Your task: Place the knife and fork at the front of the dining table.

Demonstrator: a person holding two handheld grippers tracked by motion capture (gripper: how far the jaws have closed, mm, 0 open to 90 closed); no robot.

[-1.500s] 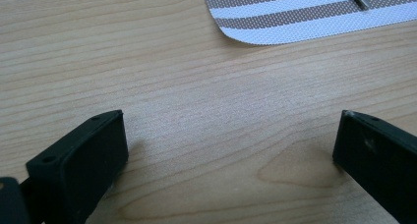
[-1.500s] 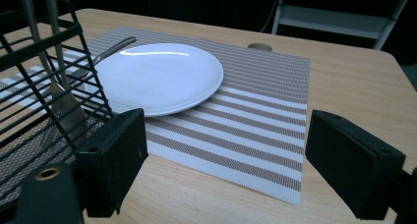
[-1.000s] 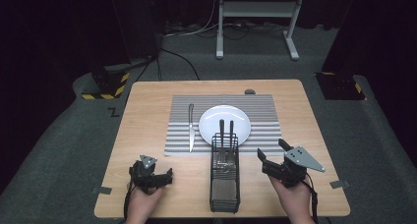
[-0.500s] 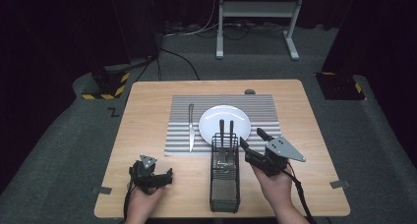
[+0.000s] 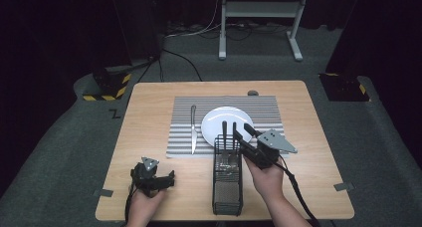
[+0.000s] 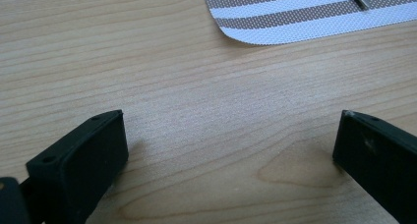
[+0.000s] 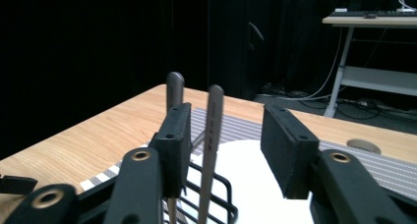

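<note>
Two utensil handles [image 7: 214, 121] stand in one wire caddy [image 5: 228, 179]; right gripper [image 5: 242, 131] fingers, just closing, straddle one untouched; left gripper [image 5: 170, 176] fingers wide, empty.

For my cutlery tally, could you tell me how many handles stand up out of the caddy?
2: one handle just behind the right gripper's left jaw, the other handle between its jaws. Shorter pieces may be hidden inside the caddy.
</note>
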